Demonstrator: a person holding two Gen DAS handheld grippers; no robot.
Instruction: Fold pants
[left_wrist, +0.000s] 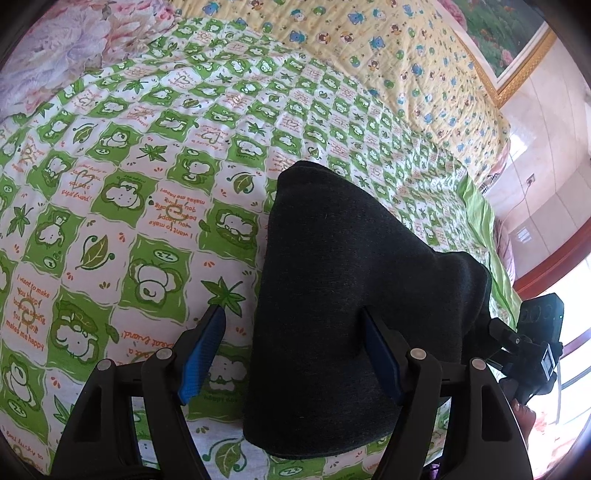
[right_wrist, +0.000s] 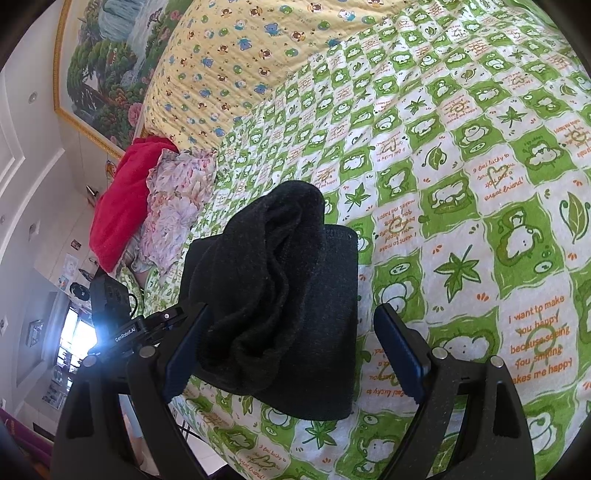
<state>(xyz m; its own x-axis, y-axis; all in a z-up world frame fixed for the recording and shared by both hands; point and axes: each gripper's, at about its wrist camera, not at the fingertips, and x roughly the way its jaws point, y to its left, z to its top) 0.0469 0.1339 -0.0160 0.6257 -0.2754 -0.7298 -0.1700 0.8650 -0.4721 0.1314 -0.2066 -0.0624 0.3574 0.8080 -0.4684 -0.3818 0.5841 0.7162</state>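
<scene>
The dark grey pants (left_wrist: 332, 295) lie folded into a compact block on the green and white quilt (left_wrist: 129, 184). In the left wrist view my left gripper (left_wrist: 291, 314) is open, its blue pads (left_wrist: 203, 350) standing apart over the near end of the block, holding nothing. In the right wrist view the pants (right_wrist: 280, 295) show a rumpled folded end on top. My right gripper (right_wrist: 291, 317) is open, its pads (right_wrist: 400, 350) either side of the bundle, not closed on it. The right gripper body shows in the left wrist view (left_wrist: 532, 343).
A yellow bear-print blanket (left_wrist: 369, 37) lies at the far side of the bed. A red cloth (right_wrist: 122, 199) and a floral cloth (right_wrist: 177, 206) are heaped at the bed's edge. A framed landscape picture (right_wrist: 110, 55) hangs on the wall. The bed edge (left_wrist: 491, 266) runs near the pants.
</scene>
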